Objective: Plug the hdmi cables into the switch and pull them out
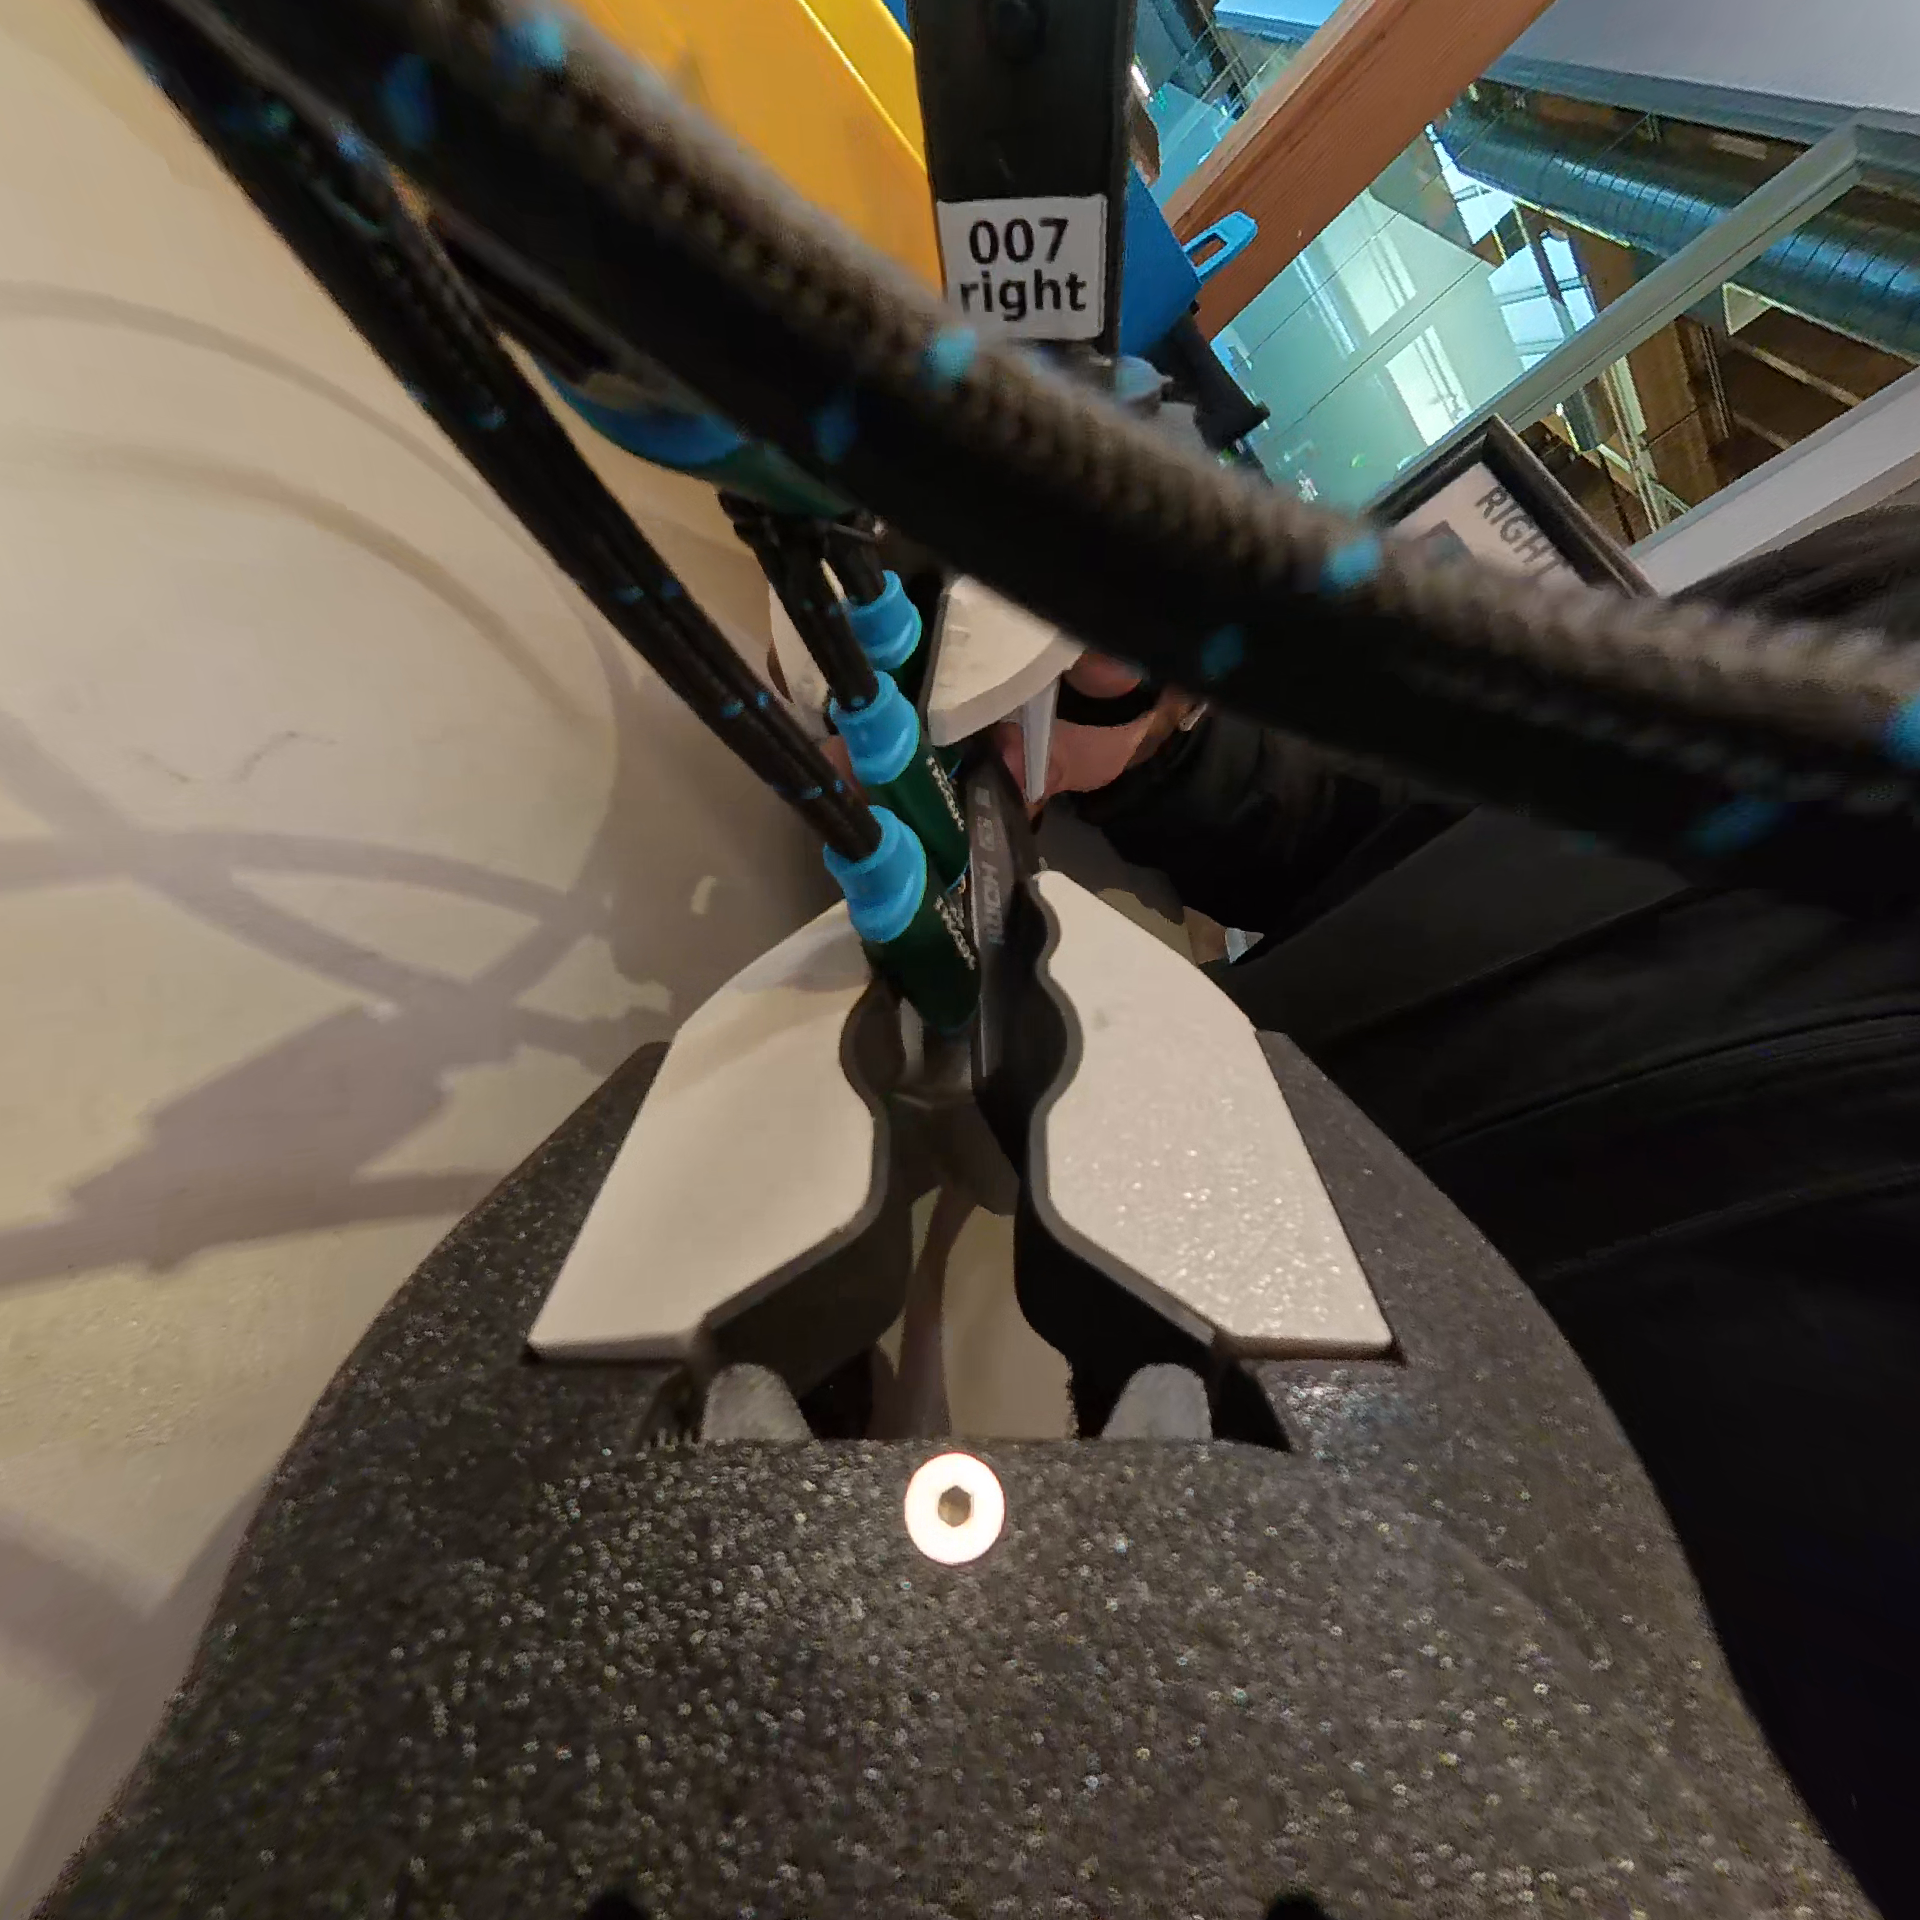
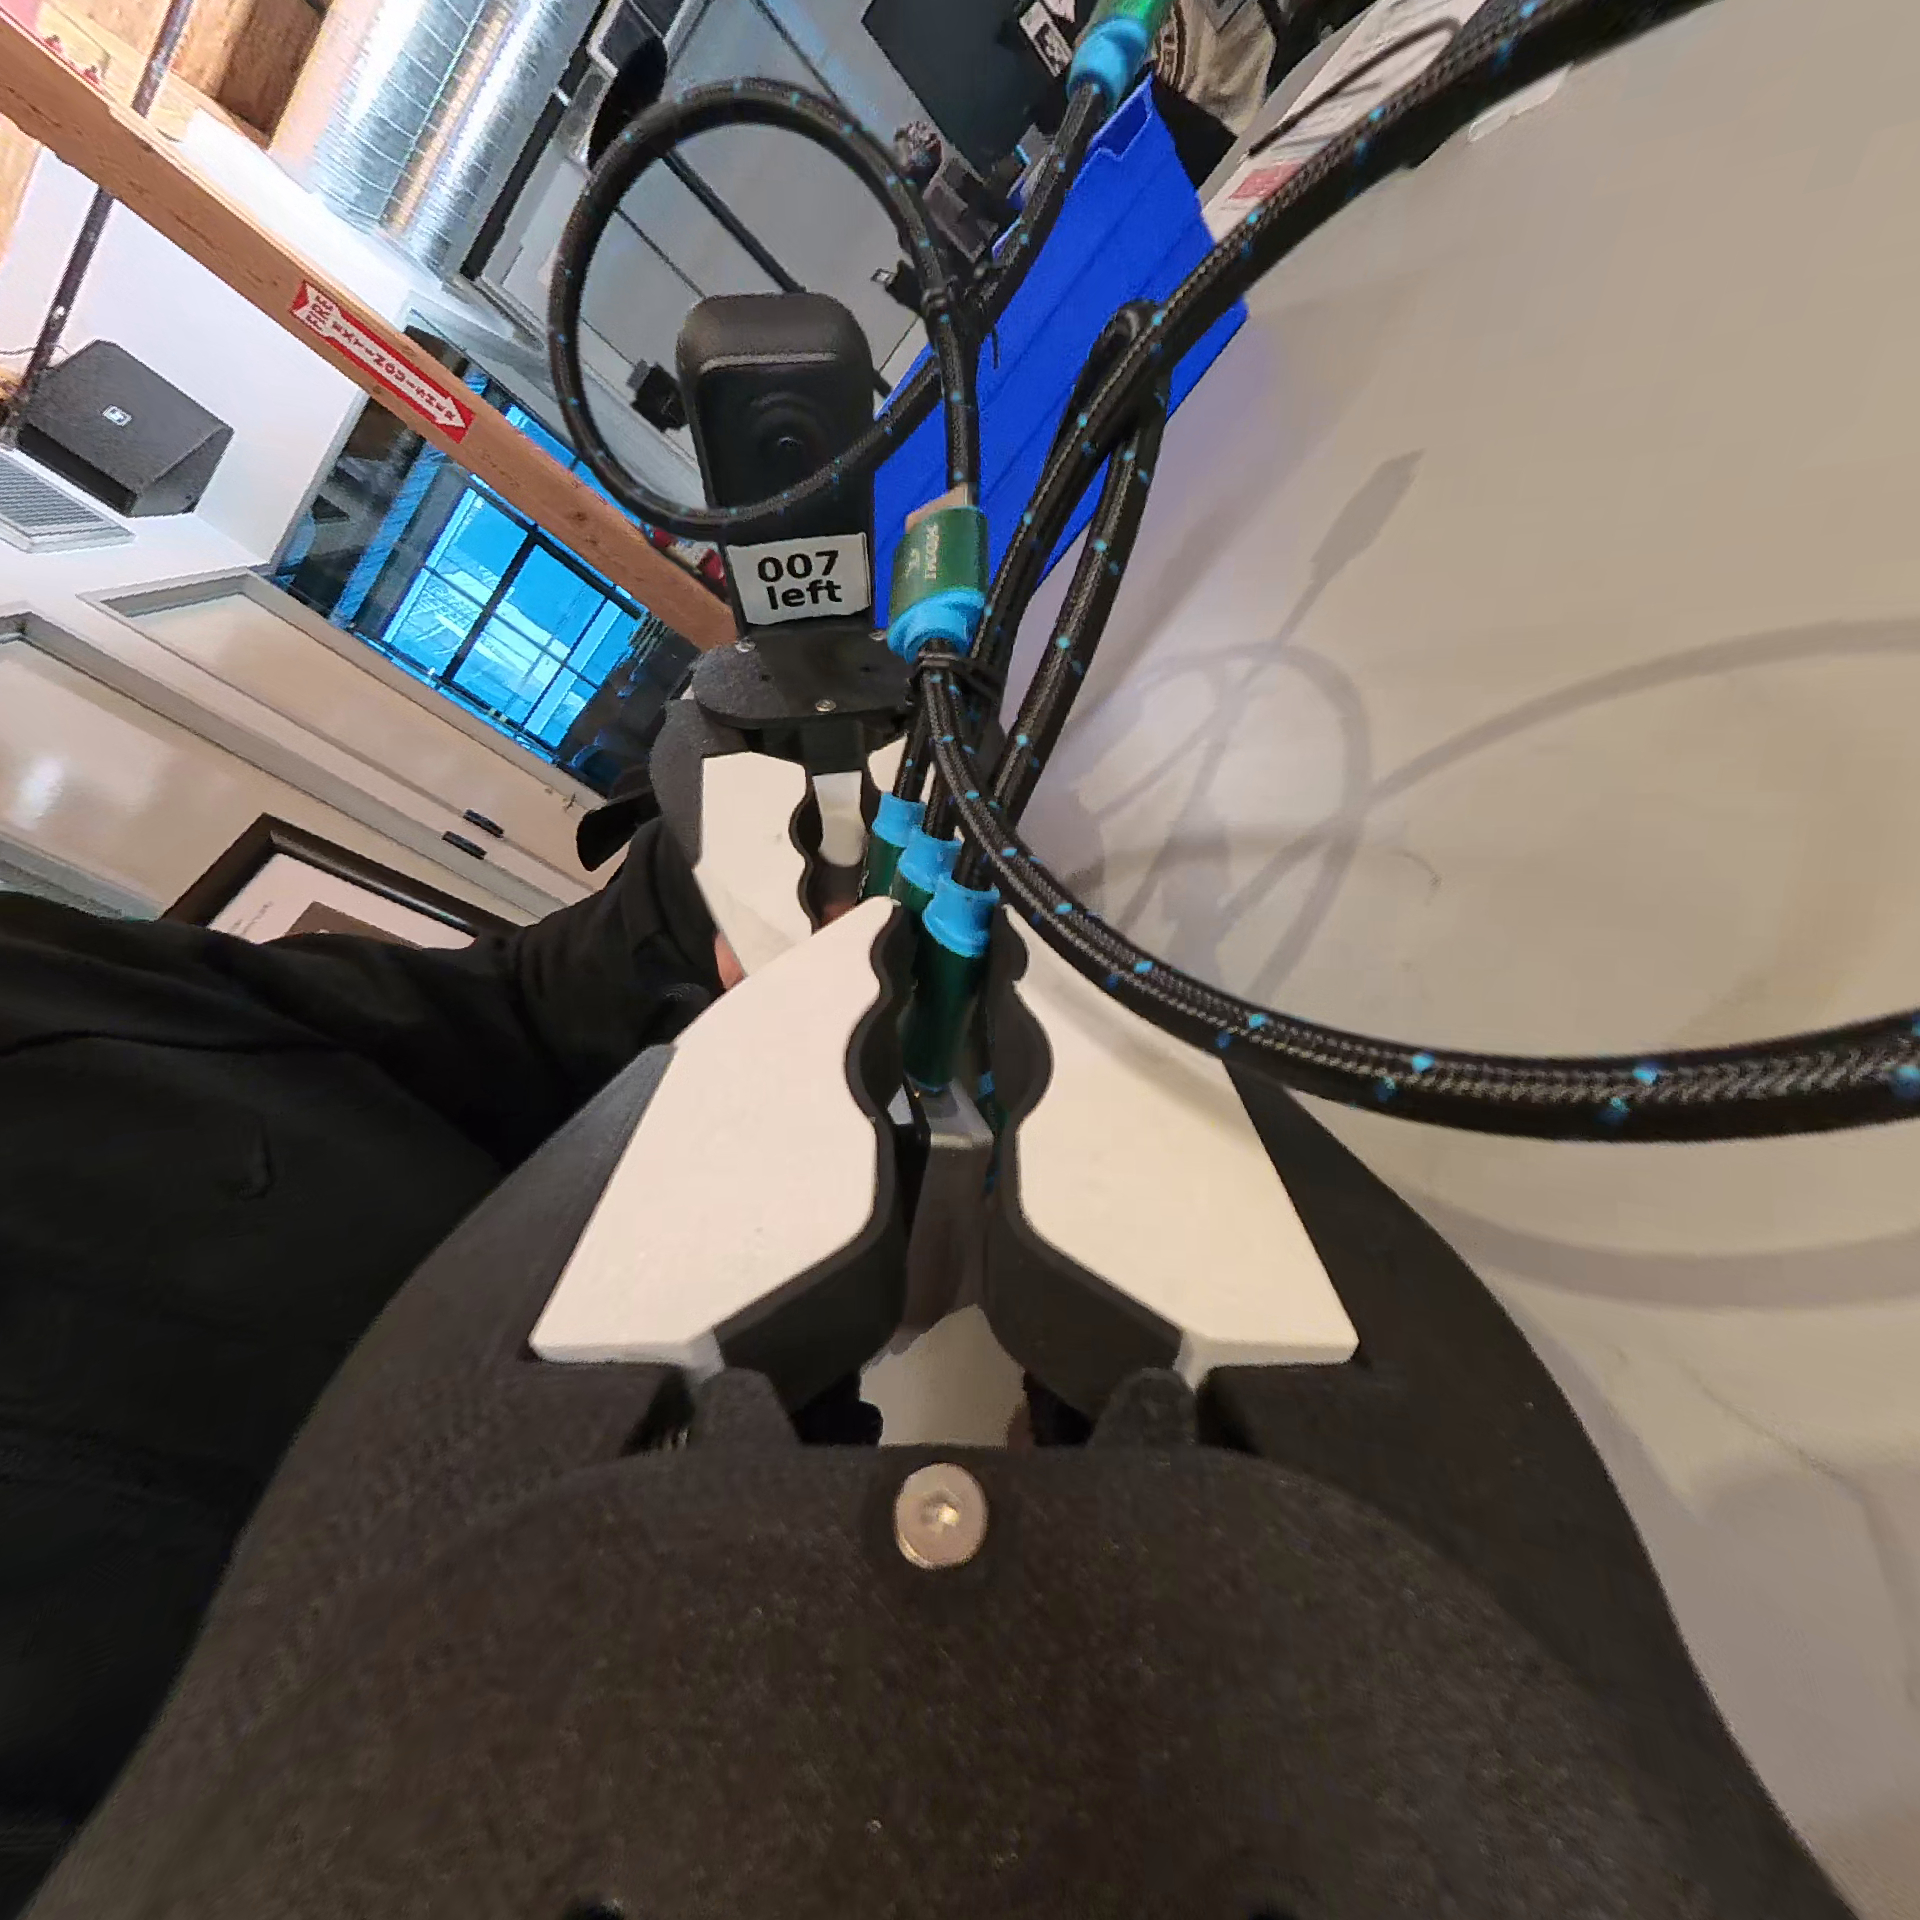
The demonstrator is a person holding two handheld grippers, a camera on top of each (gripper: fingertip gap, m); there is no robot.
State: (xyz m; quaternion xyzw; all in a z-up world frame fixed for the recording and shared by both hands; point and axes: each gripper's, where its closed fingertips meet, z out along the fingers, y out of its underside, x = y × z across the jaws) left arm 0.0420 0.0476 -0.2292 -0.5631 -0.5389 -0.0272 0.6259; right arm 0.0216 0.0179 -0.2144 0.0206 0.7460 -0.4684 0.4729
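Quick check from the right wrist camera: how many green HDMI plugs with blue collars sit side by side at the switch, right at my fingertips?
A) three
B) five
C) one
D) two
A: the right wrist view shows three green plugs with blue collars bunched side by side, running down to the switch between the closed-in fingers of the right gripper.
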